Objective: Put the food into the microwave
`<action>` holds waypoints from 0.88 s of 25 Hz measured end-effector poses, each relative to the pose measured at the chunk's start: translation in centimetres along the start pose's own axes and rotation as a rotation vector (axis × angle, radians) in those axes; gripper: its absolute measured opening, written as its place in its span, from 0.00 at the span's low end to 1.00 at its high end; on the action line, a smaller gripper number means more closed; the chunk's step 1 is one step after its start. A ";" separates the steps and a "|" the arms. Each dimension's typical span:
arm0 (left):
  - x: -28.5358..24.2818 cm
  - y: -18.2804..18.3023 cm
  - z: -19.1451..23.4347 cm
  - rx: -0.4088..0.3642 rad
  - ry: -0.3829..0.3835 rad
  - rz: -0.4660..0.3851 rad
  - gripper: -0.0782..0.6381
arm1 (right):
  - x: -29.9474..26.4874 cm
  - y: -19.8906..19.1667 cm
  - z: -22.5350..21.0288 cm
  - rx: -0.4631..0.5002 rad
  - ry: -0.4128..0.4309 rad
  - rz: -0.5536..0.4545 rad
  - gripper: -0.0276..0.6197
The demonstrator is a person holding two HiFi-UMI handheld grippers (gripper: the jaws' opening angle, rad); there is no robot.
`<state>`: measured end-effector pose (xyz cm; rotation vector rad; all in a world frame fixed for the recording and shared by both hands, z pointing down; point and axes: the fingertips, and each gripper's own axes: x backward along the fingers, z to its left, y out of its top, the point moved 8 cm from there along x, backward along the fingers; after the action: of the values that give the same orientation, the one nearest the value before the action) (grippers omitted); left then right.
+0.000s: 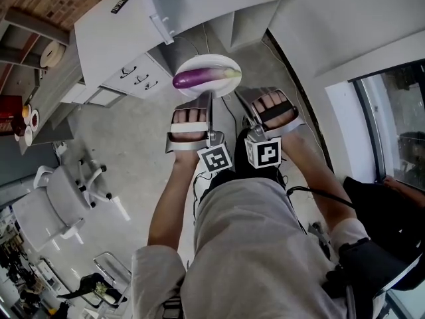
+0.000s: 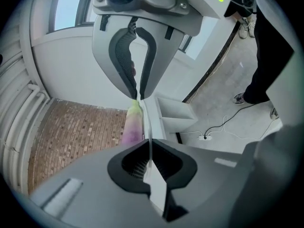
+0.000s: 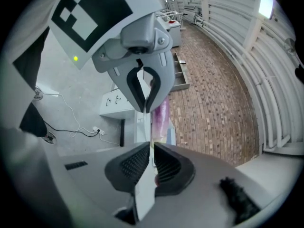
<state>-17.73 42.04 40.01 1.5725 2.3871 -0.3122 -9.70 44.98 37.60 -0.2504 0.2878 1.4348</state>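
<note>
Eggplant [image 1: 198, 78] lies on a plate [image 1: 207, 60]; left claw [image 1: 202, 98] and right claw [image 1: 242, 96] each clamp its rim.

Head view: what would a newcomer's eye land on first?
A purple eggplant lies on a white plate at top centre. The left claw and right claw are each shut on the plate's rim, holding it above the floor, a white cabinet just beyond.

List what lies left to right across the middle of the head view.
White chair → left tool → right tool → window; the plate spans both tools, so it is left out.
</note>
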 end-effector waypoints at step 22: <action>-22.2 4.0 6.1 0.041 -0.054 0.198 0.15 | -18.6 -14.0 -4.9 0.013 0.040 -0.181 0.09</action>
<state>-5.04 22.49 41.55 1.7789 2.1760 -0.3595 1.87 24.29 39.28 -0.2876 0.2998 1.2502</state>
